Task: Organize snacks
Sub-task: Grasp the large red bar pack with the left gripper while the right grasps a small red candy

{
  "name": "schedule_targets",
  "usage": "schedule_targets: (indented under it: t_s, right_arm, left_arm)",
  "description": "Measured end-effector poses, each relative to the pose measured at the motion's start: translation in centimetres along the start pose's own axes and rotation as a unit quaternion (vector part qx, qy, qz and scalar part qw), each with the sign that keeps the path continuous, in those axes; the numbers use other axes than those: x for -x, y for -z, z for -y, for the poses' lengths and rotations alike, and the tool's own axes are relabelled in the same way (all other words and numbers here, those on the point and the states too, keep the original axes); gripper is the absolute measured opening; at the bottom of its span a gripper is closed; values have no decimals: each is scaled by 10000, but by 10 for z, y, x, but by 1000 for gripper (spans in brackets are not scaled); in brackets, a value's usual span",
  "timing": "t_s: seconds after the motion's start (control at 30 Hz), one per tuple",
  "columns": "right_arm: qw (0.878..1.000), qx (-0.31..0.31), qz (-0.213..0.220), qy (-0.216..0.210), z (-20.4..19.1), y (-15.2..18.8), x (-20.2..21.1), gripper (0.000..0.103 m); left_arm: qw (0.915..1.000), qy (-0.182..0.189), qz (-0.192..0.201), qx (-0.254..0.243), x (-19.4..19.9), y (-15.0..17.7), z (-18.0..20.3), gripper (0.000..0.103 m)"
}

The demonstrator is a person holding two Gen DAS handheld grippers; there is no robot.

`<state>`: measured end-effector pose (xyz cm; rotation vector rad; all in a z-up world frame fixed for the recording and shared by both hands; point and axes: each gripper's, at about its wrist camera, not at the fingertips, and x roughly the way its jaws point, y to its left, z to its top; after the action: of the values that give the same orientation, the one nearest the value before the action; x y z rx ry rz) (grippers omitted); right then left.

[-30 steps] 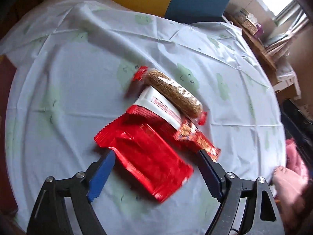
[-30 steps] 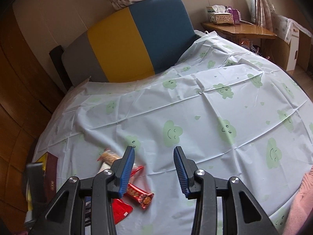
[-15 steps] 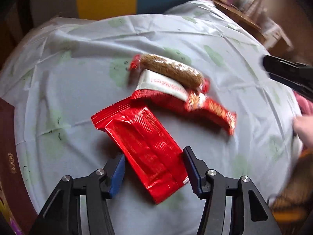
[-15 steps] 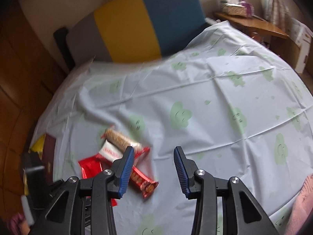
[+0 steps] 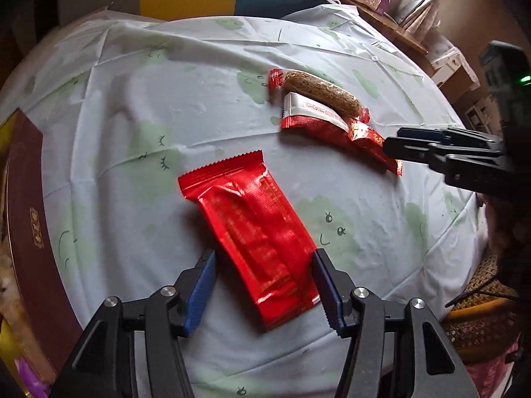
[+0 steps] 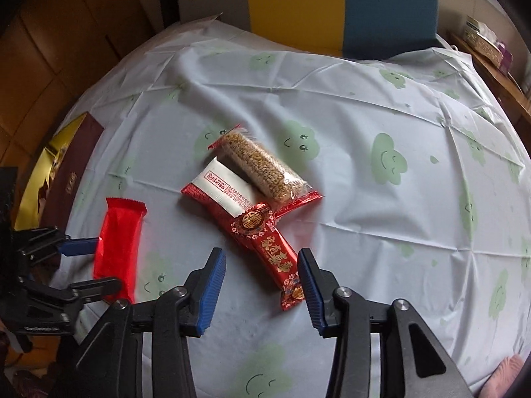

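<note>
**Grippers over snacks on the clothed table**

A maroon box lies at the table's left edge. Just right of it, the left gripper straddles the near end of a red pack lying flat on the cloth. Its jaws have just been opening; the right pad sits at the pack's edge, the left pad stands apart from it. No squeeze on the wrapper is visible.

Further right, three snacks overlap in a pile: a sesame bar in clear wrap at the far side, a white-labelled pack beside it, and a long red bar with gold print pointing toward the near edge.

The right gripper hangs over the near end of the long red bar. Its jaws have just been opening and stand spread; the bar's end lies between them, close to the right pad, contact uncertain
</note>
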<state>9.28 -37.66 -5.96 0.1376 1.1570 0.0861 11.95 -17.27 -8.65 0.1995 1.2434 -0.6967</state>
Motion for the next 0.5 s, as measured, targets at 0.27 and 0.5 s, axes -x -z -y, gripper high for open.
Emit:
schedule_targets:
  t_s: [0.27, 0.5]
  right_arm:
    - [9993, 265, -57, 261, 2, -10, -16, 46]
    - [9973, 647, -231, 246, -10, -10, -30, 46]
  left_arm:
    - [9993, 186, 47, 334, 12, 10, -6, 73]
    - [9978, 308, 179, 551, 21, 23, -10, 74]
